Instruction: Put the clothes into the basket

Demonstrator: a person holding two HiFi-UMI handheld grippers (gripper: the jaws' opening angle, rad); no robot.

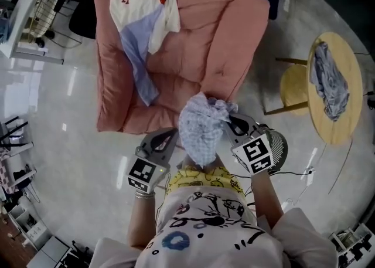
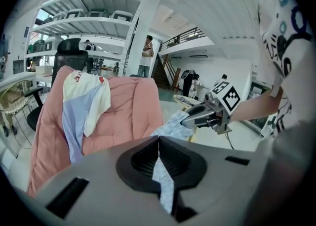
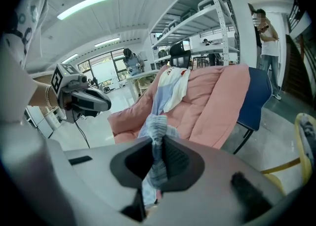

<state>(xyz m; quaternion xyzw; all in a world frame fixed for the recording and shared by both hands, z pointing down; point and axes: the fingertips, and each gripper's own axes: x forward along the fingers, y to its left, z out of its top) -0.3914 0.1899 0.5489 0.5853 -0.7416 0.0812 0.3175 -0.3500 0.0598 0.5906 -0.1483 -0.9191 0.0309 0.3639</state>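
Left gripper (image 1: pixel 170 139): jaws pinched shut on a thin edge of the pale checked cloth (image 1: pixel 199 129). Right gripper (image 1: pixel 232 123): jaws clamped on a bunched fold of the same cloth, which hangs between the two pairs of jaws. Beyond the jaw tips is a pink padded chair (image 1: pixel 199 50) with more garments (image 1: pixel 143 20) draped on it.

A large open hall, like a lab or workshop, is shown. Tall white metal racks (image 2: pixel 84 20) are loaded with bins, and strip lights (image 3: pixel 84 5) are fixed under a high ceiling. A polished pale floor (image 1: pixel 64 102) is laid throughout. A staircase (image 2: pixel 162 71) to a railed gallery (image 2: pixel 185 37) and an office chair (image 2: pixel 69 57) can be seen.
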